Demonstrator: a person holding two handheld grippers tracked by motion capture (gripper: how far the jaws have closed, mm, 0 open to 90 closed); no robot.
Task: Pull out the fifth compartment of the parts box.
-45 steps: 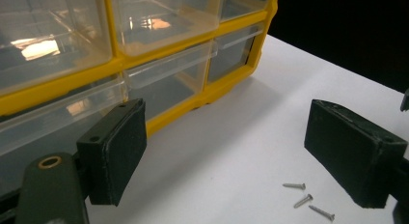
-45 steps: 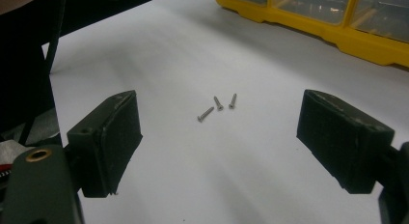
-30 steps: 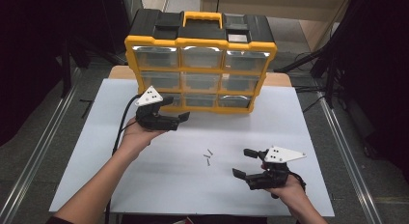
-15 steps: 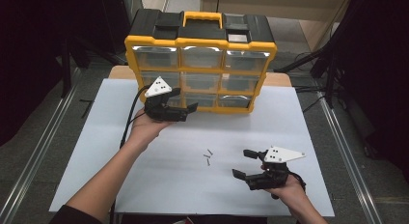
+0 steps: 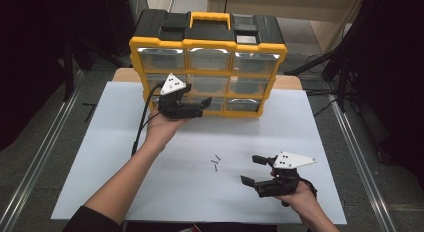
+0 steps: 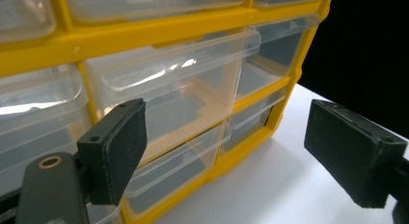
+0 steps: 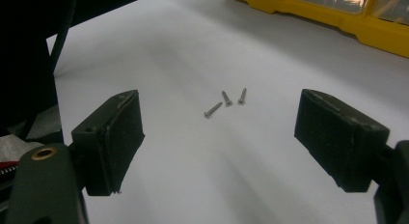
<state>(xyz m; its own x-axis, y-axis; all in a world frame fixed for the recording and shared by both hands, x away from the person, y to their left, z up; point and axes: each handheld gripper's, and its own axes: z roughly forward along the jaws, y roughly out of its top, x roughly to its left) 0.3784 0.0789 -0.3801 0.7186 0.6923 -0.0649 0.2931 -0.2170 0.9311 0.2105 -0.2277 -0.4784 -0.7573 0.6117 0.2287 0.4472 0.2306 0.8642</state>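
**Left gripper at the drawers, screws waiting on the sheet**

From the high view, your left gripper [image 5: 200,106] hovers with jaws spread at the bottom row of the yellow organizer [image 5: 207,44], likely so a drawer can be drawn out. Three screws [image 5: 216,163] lie loose on the white sheet [image 5: 100,157], between your hands.

In the left gripper view, the jaws straddle a clear drawer [image 6: 178,84], gripping nothing.

In the right gripper view, your right gripper [image 7: 219,137] is released too, aimed at the screws [image 7: 224,101] just ahead, ready to pick.

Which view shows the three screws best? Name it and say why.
The right gripper view: the screws lie between its open jaws, heads and shanks distinct. The high view shows them as tiny specks on the white sheet.
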